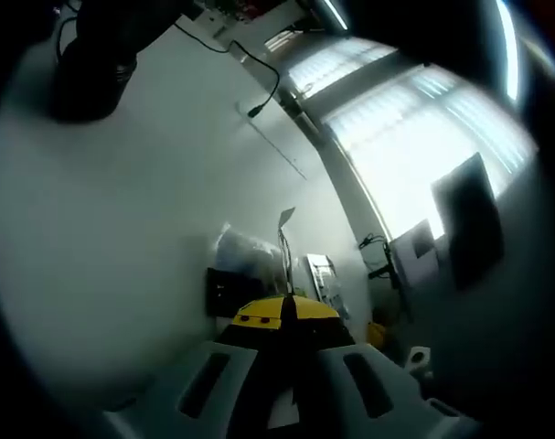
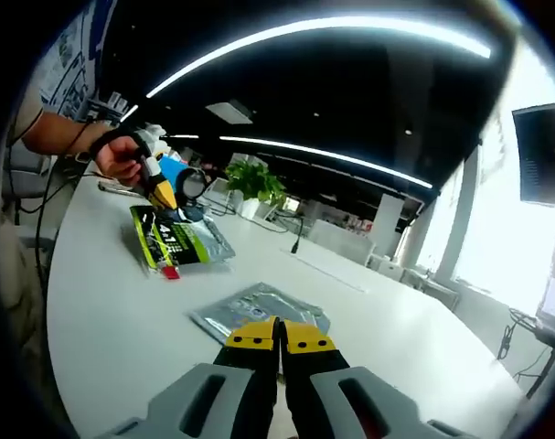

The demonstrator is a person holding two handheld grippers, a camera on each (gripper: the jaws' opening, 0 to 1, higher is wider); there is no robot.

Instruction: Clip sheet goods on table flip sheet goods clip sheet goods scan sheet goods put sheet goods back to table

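My right gripper [image 2: 278, 340], jaws pressed together, points at a silver packet [image 2: 259, 311] on the table [image 2: 103, 311]. My left gripper [image 2: 160, 194] pinches a green packet [image 2: 178, 240].

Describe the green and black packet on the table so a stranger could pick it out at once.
Start at the white table in the right gripper view and look to its far side, where a person's hand holds the other gripper. The green and black packet is right below that gripper's yellow tips. Unlike the plain silvery packet nearer the right gripper, it is printed in bright green and black.
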